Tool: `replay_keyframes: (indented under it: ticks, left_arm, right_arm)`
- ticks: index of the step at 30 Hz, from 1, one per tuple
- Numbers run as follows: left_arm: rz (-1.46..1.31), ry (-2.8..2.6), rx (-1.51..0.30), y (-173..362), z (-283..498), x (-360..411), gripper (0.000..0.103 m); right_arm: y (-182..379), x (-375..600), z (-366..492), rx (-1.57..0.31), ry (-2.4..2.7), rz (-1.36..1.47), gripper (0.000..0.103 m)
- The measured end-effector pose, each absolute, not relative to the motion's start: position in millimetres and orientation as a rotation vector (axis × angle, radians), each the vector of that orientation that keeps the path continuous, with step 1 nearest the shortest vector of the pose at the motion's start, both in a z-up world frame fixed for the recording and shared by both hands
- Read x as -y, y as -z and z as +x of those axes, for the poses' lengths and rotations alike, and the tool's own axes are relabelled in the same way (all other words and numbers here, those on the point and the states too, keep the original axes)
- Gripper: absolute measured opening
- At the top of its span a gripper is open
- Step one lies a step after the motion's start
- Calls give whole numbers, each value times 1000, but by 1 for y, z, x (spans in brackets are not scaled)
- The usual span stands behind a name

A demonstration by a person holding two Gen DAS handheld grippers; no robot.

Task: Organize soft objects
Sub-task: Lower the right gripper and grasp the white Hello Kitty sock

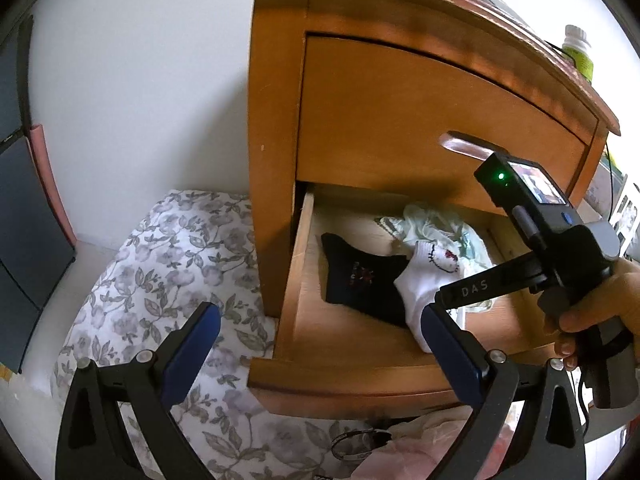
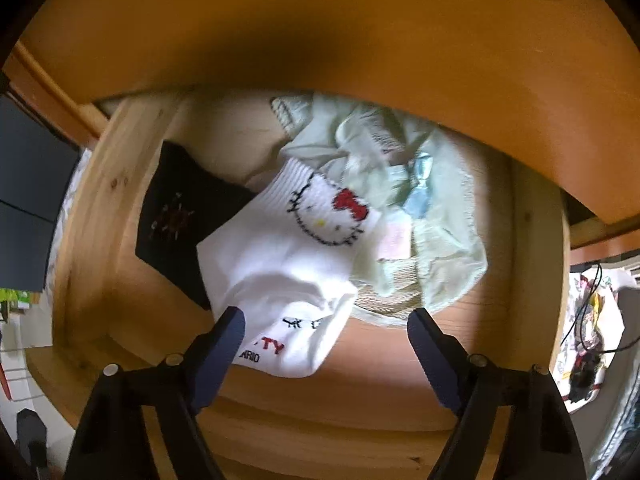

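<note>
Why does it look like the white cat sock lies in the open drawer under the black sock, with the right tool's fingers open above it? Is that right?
Not quite. The white sock lies on top of the black sock, overlapping its edge, as the right wrist view shows. The rest holds: both are in the open drawer, and the right gripper hangs over the white sock, fingers open.

Open wooden nightstand drawer (image 2: pixel 92 216) holds three things. Black sock (image 2: pixel 180 220), white cat-print sock (image 2: pixel 280 264) overlapping it, crumpled pale-green cloth (image 2: pixel 440 216).
</note>
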State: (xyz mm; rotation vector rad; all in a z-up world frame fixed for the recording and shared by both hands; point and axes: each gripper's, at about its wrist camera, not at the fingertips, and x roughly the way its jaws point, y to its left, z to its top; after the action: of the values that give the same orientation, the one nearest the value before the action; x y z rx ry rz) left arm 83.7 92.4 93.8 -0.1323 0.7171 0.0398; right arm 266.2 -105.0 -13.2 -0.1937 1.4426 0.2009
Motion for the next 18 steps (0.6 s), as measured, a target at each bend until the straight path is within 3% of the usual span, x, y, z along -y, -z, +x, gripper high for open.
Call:
replay_keyframes:
  ticks: [5,11,13,18]
  left_arm:
    - [-140,-47,-713,-93,83,-96,100]
    - [-131,-47,-722,-90,85,-95,100]
    - [-134,-50,-723,-89,85,-97,100]
    - [-140,-59,-721,-89,86,-99,100]
  right_arm:
    - [19,101,268,-1474,-210,-206,85]
    - [29,95,274,-1499,-220,-205,63]
    - [30,90,273,-1501,-235,-204,49]
    - [33,72,266,-1473,-259,-241,26]
